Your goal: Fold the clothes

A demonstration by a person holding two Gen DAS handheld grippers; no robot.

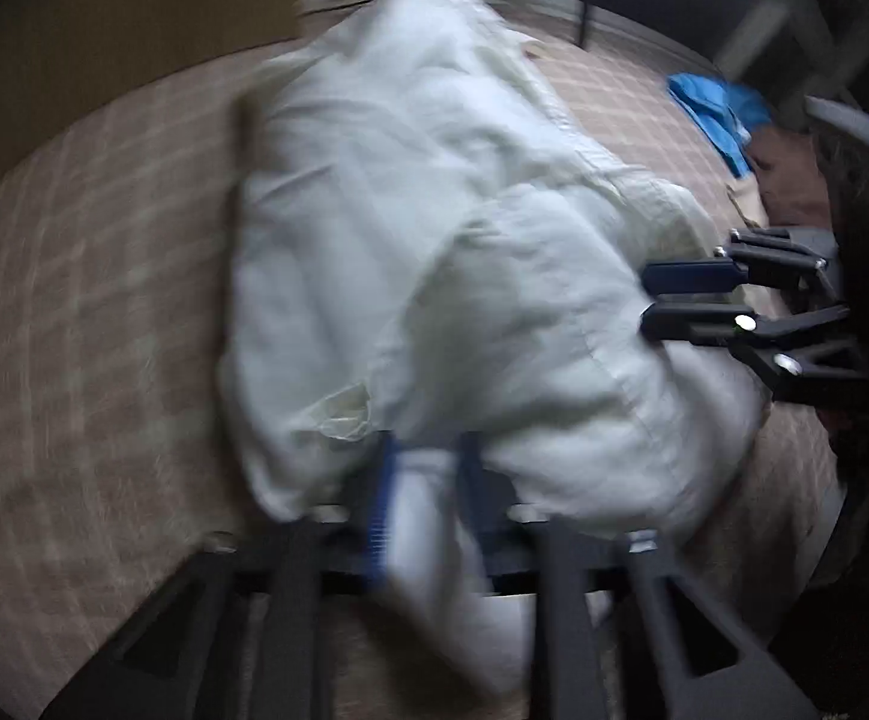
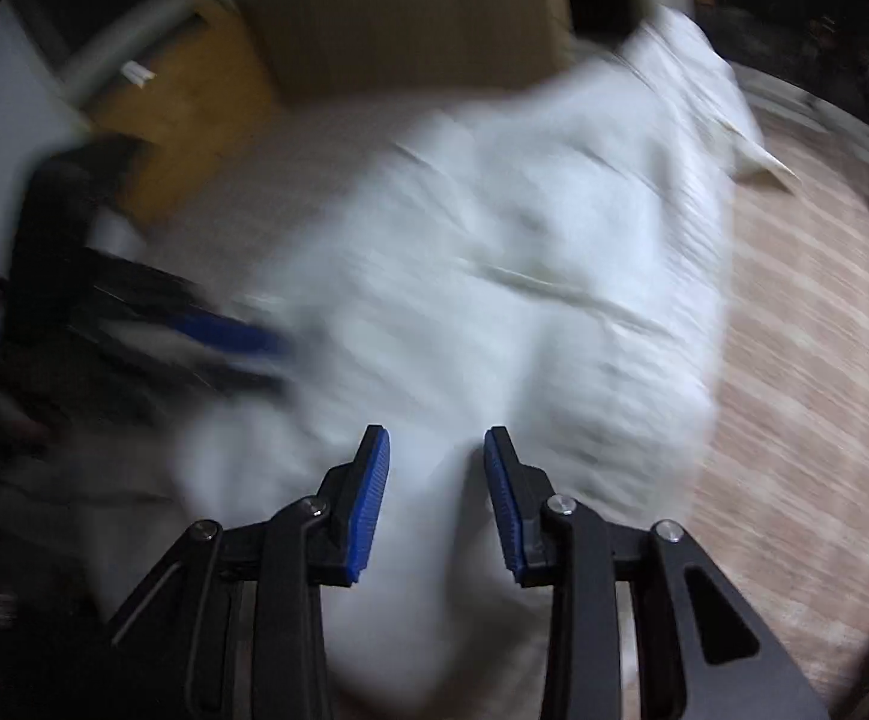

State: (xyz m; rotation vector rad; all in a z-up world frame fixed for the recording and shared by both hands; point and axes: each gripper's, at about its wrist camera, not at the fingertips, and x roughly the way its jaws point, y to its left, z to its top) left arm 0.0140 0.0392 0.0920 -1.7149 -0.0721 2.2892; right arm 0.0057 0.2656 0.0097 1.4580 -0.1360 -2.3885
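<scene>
Both grippers worked the white garment [image 1: 434, 228] lying on the checked cover [image 1: 74, 312], my left gripper [image 1: 428, 480] pinching cloth at six o'clock, my right gripper [image 2: 437, 480] parted astride a fold; edges needed squaring, I judged.

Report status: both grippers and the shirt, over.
Left gripper fingers around a white shirt fold, grip unclear. Right gripper open, shirt edge between fingers. Shirt bunched on checked cloth. Blue garment lies clear.

Home bedroom: checked bedspread [image 1: 104, 300], wooden headboard [image 1: 134, 18]
</scene>
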